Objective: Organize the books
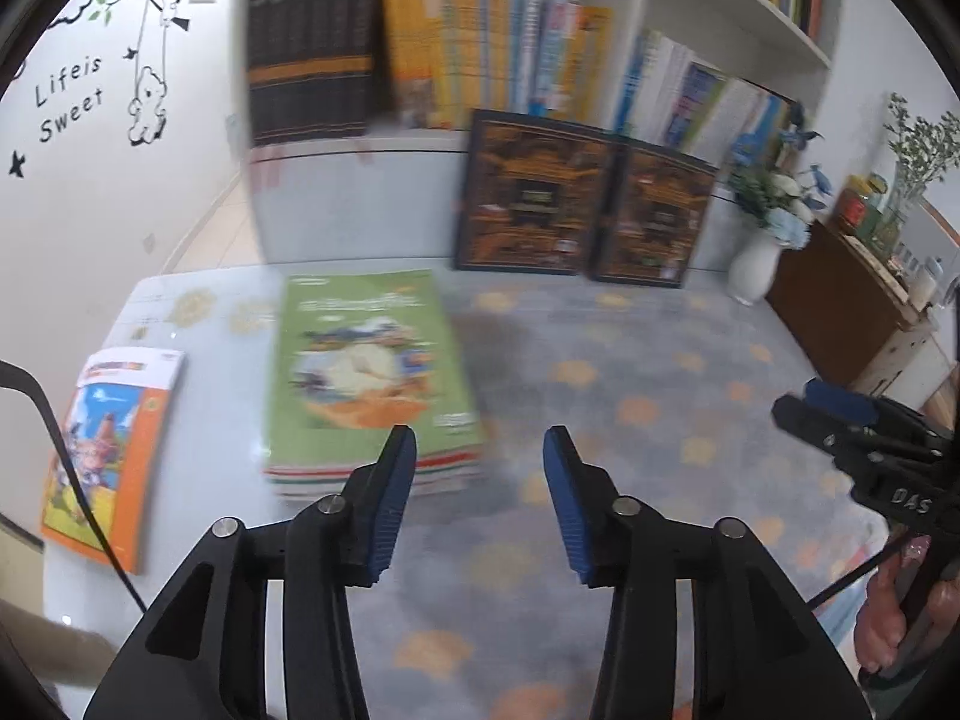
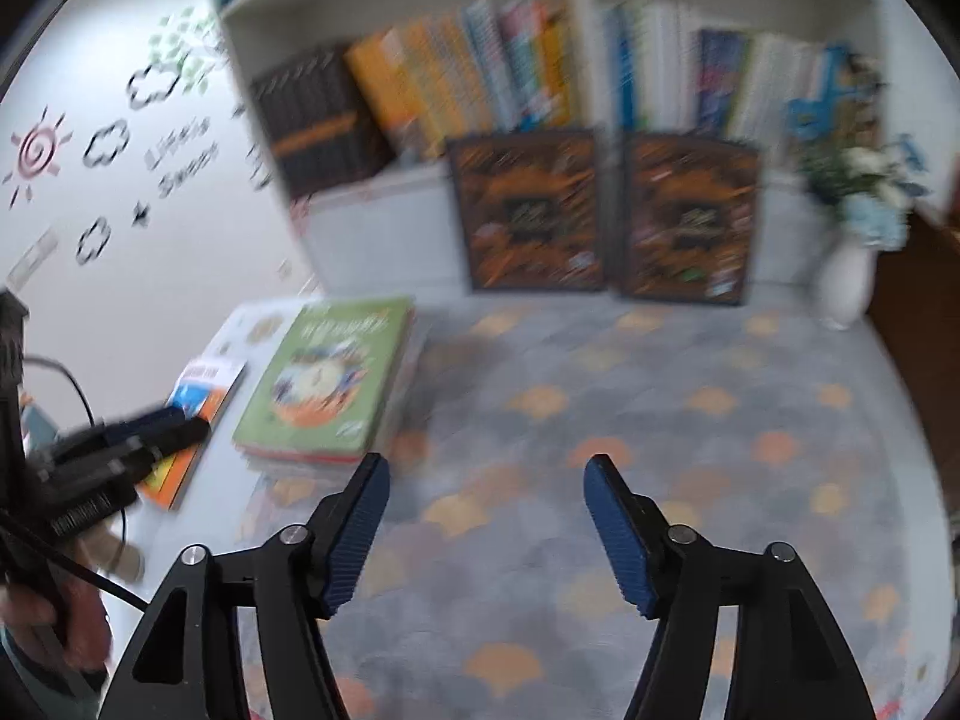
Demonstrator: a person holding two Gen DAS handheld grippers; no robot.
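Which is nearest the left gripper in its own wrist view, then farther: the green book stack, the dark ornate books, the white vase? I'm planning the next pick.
From the left gripper:
1. Green book stack, just ahead, left.
2. Dark ornate books, leaning on the shelf.
3. White vase, far right.

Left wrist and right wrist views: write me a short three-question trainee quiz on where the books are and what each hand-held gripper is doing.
1. True or false: the left hand-held gripper is clamped on a book.
2. Which book tops the stack on the table? A) green-covered B) black-covered C) red-covered
3. Fill in: the two dark ornate books stand leaning against the ____.

Key
1. False: its jaws are apart with nothing between them, and so are those of the right hand-held gripper.
2. A: the green-covered book; an orange-edged book lies separately beside the stack.
3. Bookshelf.
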